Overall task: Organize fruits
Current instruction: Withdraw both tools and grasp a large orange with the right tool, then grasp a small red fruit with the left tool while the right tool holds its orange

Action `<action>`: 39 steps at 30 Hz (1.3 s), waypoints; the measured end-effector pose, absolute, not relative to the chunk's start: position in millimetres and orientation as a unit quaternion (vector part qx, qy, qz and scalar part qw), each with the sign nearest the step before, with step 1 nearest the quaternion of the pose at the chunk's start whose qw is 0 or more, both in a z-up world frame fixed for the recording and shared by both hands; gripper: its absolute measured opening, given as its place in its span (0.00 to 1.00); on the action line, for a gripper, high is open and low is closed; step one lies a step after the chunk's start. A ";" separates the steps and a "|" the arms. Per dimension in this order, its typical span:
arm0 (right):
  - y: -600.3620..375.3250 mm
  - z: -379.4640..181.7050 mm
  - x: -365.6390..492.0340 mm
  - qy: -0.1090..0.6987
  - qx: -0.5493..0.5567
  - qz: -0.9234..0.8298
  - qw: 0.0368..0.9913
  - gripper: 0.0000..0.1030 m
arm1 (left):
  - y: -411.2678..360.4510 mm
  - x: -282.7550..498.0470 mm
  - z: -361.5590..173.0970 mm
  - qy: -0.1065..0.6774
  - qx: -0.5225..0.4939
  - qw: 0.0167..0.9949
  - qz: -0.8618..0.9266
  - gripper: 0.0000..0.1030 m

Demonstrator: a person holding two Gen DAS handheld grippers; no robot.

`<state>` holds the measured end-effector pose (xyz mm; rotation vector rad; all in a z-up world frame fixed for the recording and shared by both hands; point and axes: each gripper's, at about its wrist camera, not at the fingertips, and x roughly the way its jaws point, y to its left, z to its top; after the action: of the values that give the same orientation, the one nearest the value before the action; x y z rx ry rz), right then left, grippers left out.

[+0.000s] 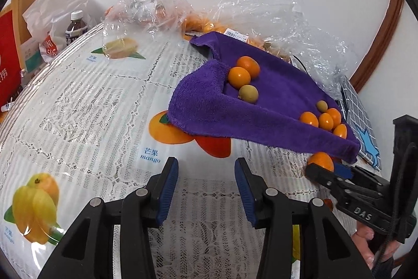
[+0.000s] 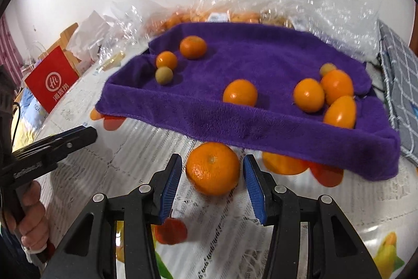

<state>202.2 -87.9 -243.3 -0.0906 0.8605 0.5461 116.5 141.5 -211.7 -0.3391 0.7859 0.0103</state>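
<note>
Nearest in the right wrist view, we see the right gripper (image 2: 212, 181) with its jaws spread wide on either side of a mandarin (image 2: 213, 168) that rests on the tablecloth (image 2: 86, 148), just in front of the near hem of the purple towel (image 2: 261, 64); whether the blue pads touch the fruit we cannot tell. In the left wrist view the same mandarin (image 1: 320, 160) is half hidden behind the right gripper's tip, at the towel's near right corner. The left gripper (image 1: 206, 187) stands open over bare tablecloth, holding nothing.

On the towel we find two clusters. At the far left lie two orange fruits and one greenish fruit (image 1: 248, 94). At the right lies a tight group of small orange fruits (image 1: 325, 120) with another pale green one behind it; in the right wrist view one orange fruit (image 2: 240, 92) sits apart from that group. The towel's near edge covers parts of the printed fruit pictures on the cloth.

Farthest off, crumpled clear plastic bags (image 1: 274, 15) veil more orange fruit, too blurred to count. A checked cloth (image 1: 359, 111) is cut off at the right; a small bottle (image 1: 75, 26) and a red bag (image 2: 52, 79) stand far left.
</note>
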 end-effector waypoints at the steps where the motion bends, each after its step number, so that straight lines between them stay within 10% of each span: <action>1: -87.8 -242.6 202.2 0.407 -0.045 0.259 0.875 0.41 | 141.4 117.0 -211.8 0.380 -0.165 0.910 0.003 0.44; 39: -255.8 -230.9 117.2 0.346 0.004 0.150 0.926 0.38 | 7.6 113.0 -204.7 0.422 -0.087 0.893 -0.133 0.46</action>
<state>117.2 -255.8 -230.9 0.0085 0.7094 0.3077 113.0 7.6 -204.7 -0.1809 0.8751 -0.2764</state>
